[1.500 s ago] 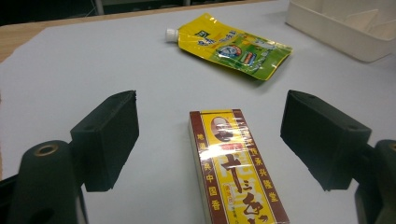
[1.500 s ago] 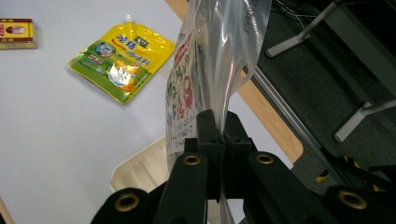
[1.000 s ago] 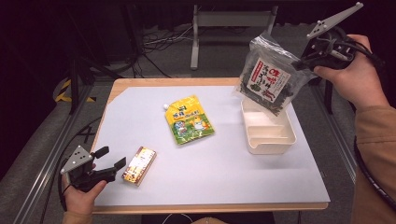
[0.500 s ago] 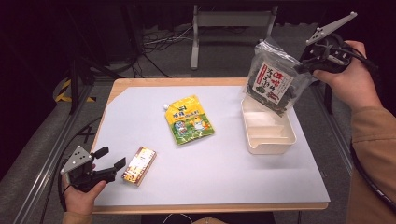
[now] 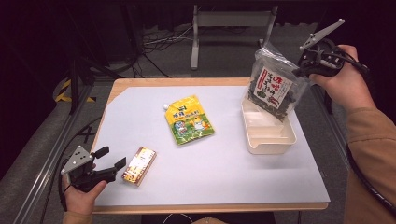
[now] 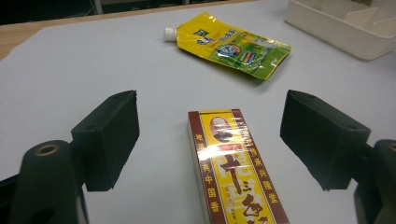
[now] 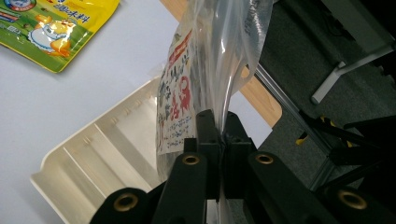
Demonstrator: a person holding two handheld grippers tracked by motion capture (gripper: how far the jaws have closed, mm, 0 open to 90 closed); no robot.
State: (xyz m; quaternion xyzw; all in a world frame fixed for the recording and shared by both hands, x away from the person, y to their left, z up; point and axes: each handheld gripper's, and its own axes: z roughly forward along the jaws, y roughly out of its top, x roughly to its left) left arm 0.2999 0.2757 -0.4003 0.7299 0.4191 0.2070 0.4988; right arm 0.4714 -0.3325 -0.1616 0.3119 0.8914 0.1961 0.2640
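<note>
My right gripper [image 5: 302,71] is shut on the top edge of a clear bag of dark seaweed [image 5: 273,86] with a red and white label. The bag hangs tilted above the far end of a cream tray [image 5: 275,142]. In the right gripper view the jaws [image 7: 219,140] pinch the bag's plastic [image 7: 219,51] over the tray [image 7: 88,163]. My left gripper [image 5: 112,161] stands open at the table's near left, just left of a yellow and brown box [image 5: 139,165]. In the left gripper view the box [image 6: 231,172] lies between the fingers [image 6: 109,137] without touching them.
A yellow and green spout pouch [image 5: 189,120] lies flat in the middle of the white table top [image 5: 224,177]; it also shows in the left gripper view [image 6: 233,44]. A metal stand [image 5: 229,21] and cables lie on the dark floor beyond the table.
The right hand has carried the bag down and slightly right, nearer the tray. The left gripper and the box have stayed put.
</note>
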